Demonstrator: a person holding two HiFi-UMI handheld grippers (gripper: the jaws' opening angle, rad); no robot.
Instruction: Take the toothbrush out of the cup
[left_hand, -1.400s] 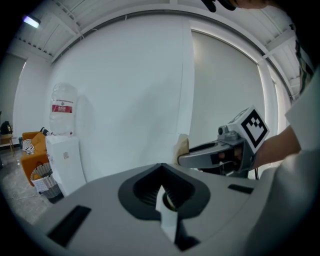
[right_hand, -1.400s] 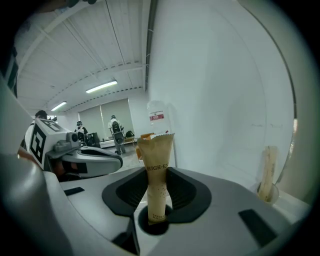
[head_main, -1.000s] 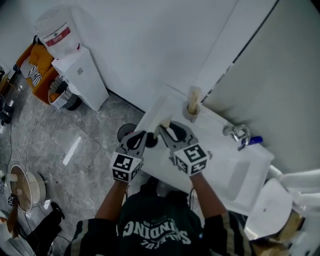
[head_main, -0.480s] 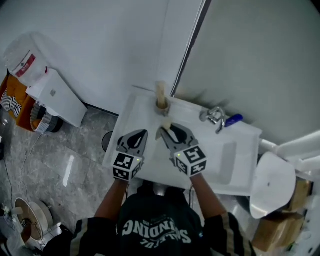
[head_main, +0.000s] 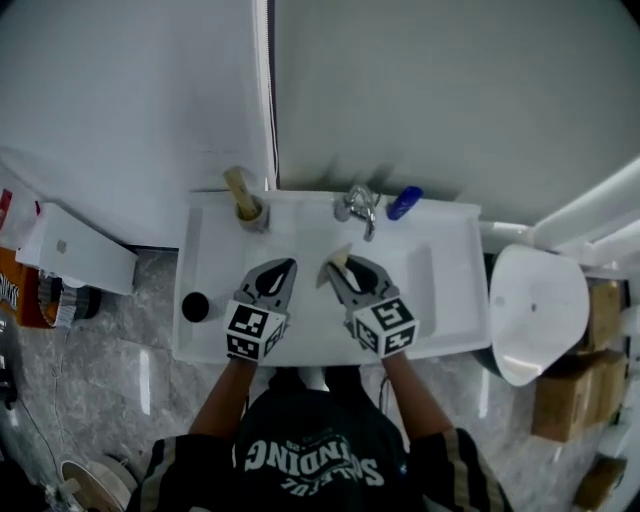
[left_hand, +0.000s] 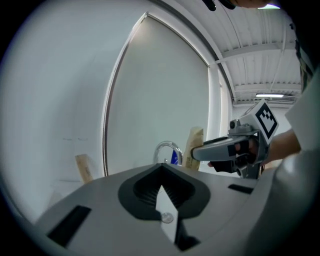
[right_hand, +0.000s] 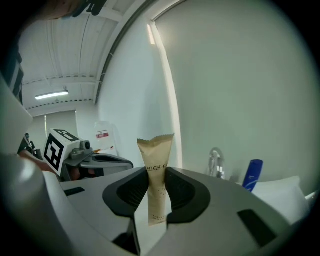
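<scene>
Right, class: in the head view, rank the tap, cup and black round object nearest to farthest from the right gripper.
1. The tap, just behind the right gripper.
2. The cup, back left.
3. The black round object, far left.

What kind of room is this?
Most likely a bathroom or washroom: a white washbasin with a metal tap, a cup on the basin's back rim, and a wrapped toothbrush in the right gripper.

Soft, slightly dim indoor light, no hard shadows. Head view darkens at corners; gripper views bulge fisheye, black-rimmed. Ceiling strip light (right_hand: 51, 94) glows; wrapped toothbrush (right_hand: 156, 170) reads crisp.
</scene>
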